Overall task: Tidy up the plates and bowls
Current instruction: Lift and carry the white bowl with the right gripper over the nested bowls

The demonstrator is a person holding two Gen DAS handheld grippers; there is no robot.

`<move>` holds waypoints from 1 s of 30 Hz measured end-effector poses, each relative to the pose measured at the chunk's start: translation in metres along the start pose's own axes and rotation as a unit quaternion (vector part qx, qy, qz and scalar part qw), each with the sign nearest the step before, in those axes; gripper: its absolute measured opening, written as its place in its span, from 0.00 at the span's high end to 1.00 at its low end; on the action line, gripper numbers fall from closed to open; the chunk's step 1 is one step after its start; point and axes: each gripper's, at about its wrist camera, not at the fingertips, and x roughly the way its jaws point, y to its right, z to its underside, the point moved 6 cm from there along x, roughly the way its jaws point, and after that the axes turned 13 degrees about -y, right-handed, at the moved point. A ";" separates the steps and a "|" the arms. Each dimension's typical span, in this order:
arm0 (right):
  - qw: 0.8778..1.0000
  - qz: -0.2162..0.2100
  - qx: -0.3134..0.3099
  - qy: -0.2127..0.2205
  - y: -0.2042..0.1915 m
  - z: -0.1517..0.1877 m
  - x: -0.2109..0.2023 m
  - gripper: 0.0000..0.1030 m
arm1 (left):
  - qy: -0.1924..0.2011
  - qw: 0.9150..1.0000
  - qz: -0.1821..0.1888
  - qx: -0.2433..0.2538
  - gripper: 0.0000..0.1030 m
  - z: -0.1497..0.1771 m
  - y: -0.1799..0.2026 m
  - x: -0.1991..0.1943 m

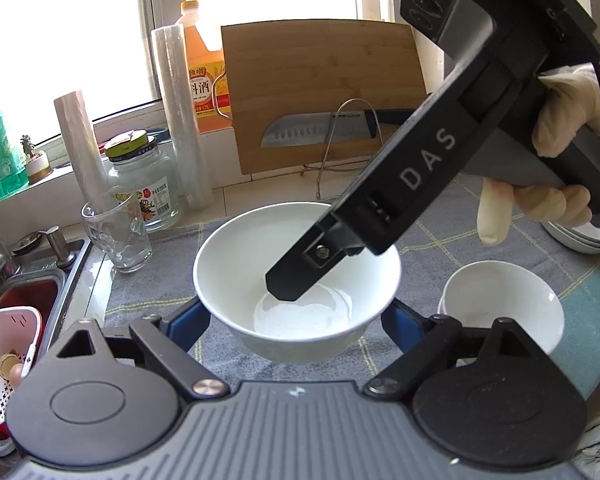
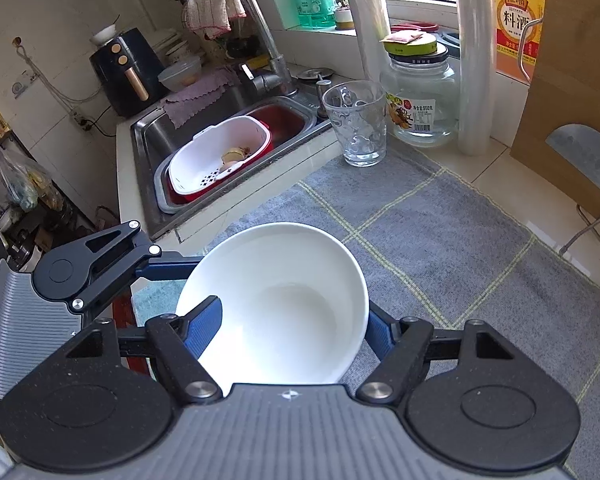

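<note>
A white bowl [image 1: 236, 264] [image 2: 292, 300] hangs just above the grey checked cloth [image 2: 440, 232], held from two sides. My left gripper [image 1: 296, 312] clamps its outer wall between both blue fingers. In the right wrist view one of those fingers [image 2: 168, 270] reaches the bowl from the left. My right gripper [image 2: 292, 312] straddles the bowl, one finger inside and the other against the outer wall. In the left wrist view my right gripper [image 1: 286, 290] comes down from the upper right, held by a gloved hand [image 1: 560, 120]. A smaller white bowl [image 1: 500, 304] stands on the cloth to the right.
A stack of white dishes [image 1: 580, 236] sits at the far right. A drinking glass [image 2: 358, 124], a lidded jar [image 2: 420, 100] and a film roll [image 2: 474, 60] line the cloth's back edge. A cutting board [image 1: 320, 92] with a knife leans behind. The sink [image 2: 156, 136] holds a strainer basket.
</note>
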 end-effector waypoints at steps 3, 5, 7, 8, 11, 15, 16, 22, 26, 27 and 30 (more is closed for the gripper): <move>1.000 0.001 0.003 0.002 -0.005 0.011 -0.006 0.23 | -0.002 1.000 0.004 0.003 0.11 0.004 0.007 -0.007; 1.000 -0.001 0.008 0.003 -0.007 0.019 -0.010 0.23 | -0.001 1.000 0.006 0.006 0.11 0.007 0.013 -0.012; 1.000 -0.001 0.013 0.005 -0.008 0.028 -0.016 0.23 | 0.000 1.000 0.011 0.009 0.11 0.008 0.019 -0.017; 1.000 -0.001 0.015 0.007 -0.008 0.031 -0.019 0.23 | 0.001 1.000 0.014 0.010 0.11 0.008 0.022 -0.019; 1.000 0.004 0.021 0.012 -0.008 0.044 -0.029 0.23 | 0.004 1.000 0.024 0.017 0.11 0.007 0.032 -0.025; 0.999 0.010 0.032 0.020 -0.006 0.058 -0.042 0.23 | 0.008 0.999 0.033 0.028 0.11 0.006 0.044 -0.030; 0.999 0.012 0.034 0.021 -0.005 0.062 -0.044 0.23 | 0.009 0.999 0.036 0.031 0.11 0.006 0.047 -0.031; 0.998 0.021 0.049 0.026 0.001 0.081 -0.056 0.23 | 0.010 0.997 0.053 0.049 0.11 0.004 0.063 -0.032; 0.997 0.027 0.061 0.029 0.007 0.093 -0.060 0.23 | 0.008 0.996 0.066 0.055 0.11 0.002 0.072 -0.029; 0.997 0.027 0.064 0.029 0.009 0.096 -0.061 0.23 | 0.008 0.996 0.069 0.056 0.11 0.002 0.074 -0.028; 0.996 0.032 0.073 0.030 0.013 0.103 -0.065 0.23 | 0.007 0.995 0.077 0.063 0.11 0.002 0.082 -0.025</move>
